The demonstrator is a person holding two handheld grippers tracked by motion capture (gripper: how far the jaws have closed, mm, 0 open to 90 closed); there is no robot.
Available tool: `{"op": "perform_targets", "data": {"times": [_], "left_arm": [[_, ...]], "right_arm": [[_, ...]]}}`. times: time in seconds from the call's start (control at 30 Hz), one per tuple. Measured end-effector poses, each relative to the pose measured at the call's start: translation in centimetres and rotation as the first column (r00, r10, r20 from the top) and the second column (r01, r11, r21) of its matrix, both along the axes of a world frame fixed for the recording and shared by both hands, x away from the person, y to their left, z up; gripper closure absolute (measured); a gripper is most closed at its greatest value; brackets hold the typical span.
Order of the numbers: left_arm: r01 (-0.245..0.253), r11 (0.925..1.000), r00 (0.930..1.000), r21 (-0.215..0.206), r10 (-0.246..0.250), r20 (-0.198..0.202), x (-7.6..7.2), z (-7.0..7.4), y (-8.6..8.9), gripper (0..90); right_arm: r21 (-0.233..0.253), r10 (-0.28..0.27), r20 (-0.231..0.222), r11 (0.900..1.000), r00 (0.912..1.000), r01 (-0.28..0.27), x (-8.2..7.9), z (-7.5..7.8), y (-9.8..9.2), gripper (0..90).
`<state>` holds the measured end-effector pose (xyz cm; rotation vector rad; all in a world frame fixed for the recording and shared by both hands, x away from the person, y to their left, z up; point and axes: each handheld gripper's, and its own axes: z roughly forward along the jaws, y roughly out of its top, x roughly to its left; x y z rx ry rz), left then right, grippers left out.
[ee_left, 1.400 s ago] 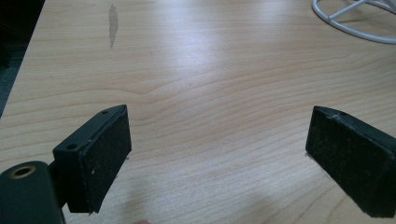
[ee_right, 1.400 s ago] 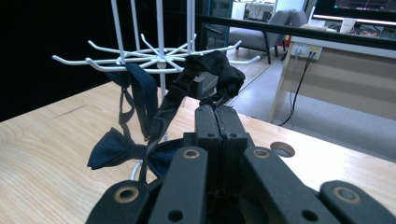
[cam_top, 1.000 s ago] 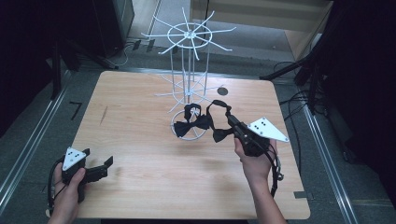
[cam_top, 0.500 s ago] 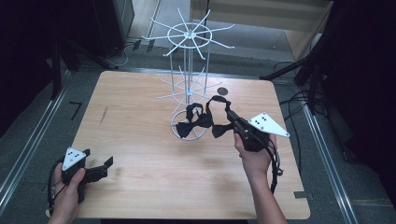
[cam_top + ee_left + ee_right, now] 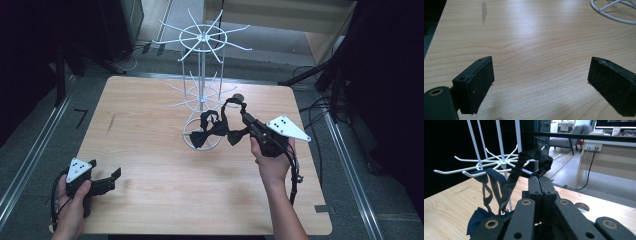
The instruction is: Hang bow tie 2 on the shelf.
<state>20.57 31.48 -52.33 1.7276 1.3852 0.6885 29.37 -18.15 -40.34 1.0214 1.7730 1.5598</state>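
hanging bow ties looks like the step in hand: the right gripper (image 5: 243, 116) pinches a black bow tie's strap (image 5: 537, 157) beside the white wire rack (image 5: 200, 65). next, loop it over a lower hook. the left gripper (image 5: 112, 176) rests wide, empty, at the table (image 5: 150, 150) edge.

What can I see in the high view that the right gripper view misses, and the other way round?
High view alone: the person's hands, the left gripper open over the table, and the stand's round base. Right gripper view alone: a room behind with a grey chair and a desk. Both: the white wire stand, the dark bow ties hanging on it, and the right gripper shut on a black strap.
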Motion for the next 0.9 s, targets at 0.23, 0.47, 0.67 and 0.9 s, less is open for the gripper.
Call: {"op": "perform_targets", "data": {"times": [0.23, 0.47, 0.67, 0.9], "left_arm": [[0.001, 1.0, 1.0, -0.003, -0.001, 0.002, 0.0, 0.0, 0.0, 7.2], [0.002, 1.0, 1.0, -0.002, -0.002, 0.001, 0.0, 0.0, 0.0, 7.2], [0.002, 1.0, 1.0, -0.001, -0.002, 0.001, 0.0, 0.0, 0.0, 7.2], [0.005, 1.0, 1.0, -0.002, -0.005, 0.001, 0.0, 0.0, 0.0, 7.2]], "right_arm": [[0.045, -0.015, -0.049, 0.999, 0.9987, 0.018, 1.7, -1.0, -0.2, 90.0], [0.04, -0.006, -0.1, 0.999, 0.995, 0.01, 2.7, -2.0, 0.4, 90.0], [0.038, 0.002, -0.102, 0.999, 0.9948, 0.001, 3.1, -2.4, 1.6, 90.0], [0.021, -0.004, -0.116, 1.0, 0.9933, 0.006, 3.4, -3.1, 2.4, 89.5]]}}
